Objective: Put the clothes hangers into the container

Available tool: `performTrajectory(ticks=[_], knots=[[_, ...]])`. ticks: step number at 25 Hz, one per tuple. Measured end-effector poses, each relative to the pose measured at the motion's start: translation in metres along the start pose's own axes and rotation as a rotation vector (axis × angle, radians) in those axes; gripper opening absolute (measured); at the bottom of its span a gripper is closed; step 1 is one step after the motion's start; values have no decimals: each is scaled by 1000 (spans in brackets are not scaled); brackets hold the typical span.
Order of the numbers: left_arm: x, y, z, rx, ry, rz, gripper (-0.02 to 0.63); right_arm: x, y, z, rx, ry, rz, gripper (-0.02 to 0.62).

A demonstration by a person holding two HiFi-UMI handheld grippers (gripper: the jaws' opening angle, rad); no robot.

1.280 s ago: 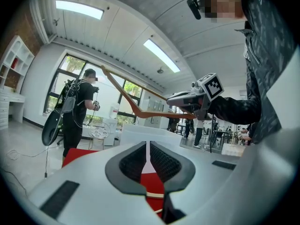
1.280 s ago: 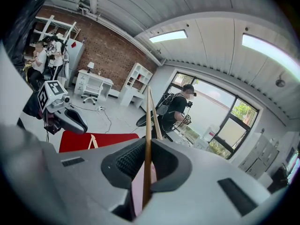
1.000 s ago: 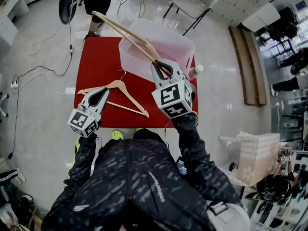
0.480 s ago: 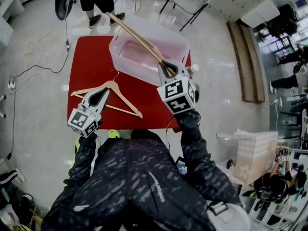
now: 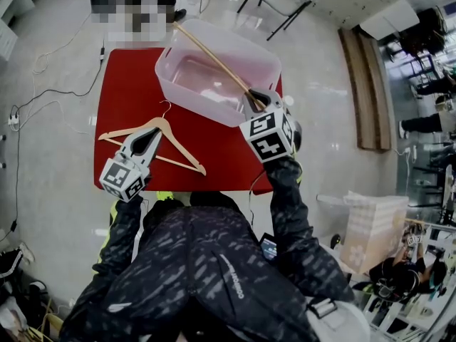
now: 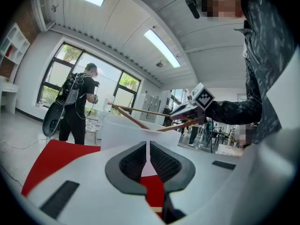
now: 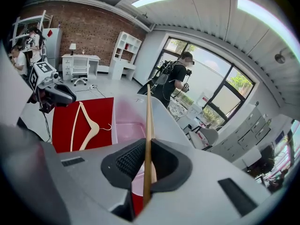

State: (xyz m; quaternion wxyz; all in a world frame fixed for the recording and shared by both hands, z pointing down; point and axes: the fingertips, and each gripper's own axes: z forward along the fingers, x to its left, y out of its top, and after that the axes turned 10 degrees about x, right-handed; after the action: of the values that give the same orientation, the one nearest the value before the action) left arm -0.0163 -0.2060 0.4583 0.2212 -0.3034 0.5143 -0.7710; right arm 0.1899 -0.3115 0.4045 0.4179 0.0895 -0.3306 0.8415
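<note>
My right gripper (image 5: 258, 100) (image 7: 146, 165) is shut on a wooden clothes hanger (image 5: 214, 61) (image 7: 148, 125), held edge-on above the translucent plastic container (image 5: 214, 91) (image 7: 161, 121). The hanger slants up and away over the container's pink-tinted inside. A second wooden hanger (image 5: 153, 135) (image 7: 84, 125) lies flat on the red table (image 5: 125, 84) (image 7: 61, 121) to the left of the container. My left gripper (image 5: 146, 142) (image 6: 148, 161) hovers at that hanger's near side, jaws shut with nothing between them. In the left gripper view the held hanger (image 6: 140, 116) crosses above the container (image 6: 122, 130).
A person (image 6: 77, 107) stands past the table's far edge. A metal chair (image 5: 281, 2) stands behind the container. A water bottle (image 5: 292, 130) shows beside the right gripper. A cardboard box (image 5: 370, 230) stands on the floor at the right. Cables (image 5: 28, 112) run on the floor to the left.
The right gripper has carried its hanger a little right and farther over the container. The left gripper has stayed beside the hanger on the table.
</note>
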Motion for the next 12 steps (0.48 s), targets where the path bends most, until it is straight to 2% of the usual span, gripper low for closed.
performTrajectory(ticks=[7,12], knots=[[2,-7,10,25,16,-31,12,-17,-18,21,83,19,-36,43],[6,-20,16,41,30,-61,12,-25,-25,36,148,1,-115,43]])
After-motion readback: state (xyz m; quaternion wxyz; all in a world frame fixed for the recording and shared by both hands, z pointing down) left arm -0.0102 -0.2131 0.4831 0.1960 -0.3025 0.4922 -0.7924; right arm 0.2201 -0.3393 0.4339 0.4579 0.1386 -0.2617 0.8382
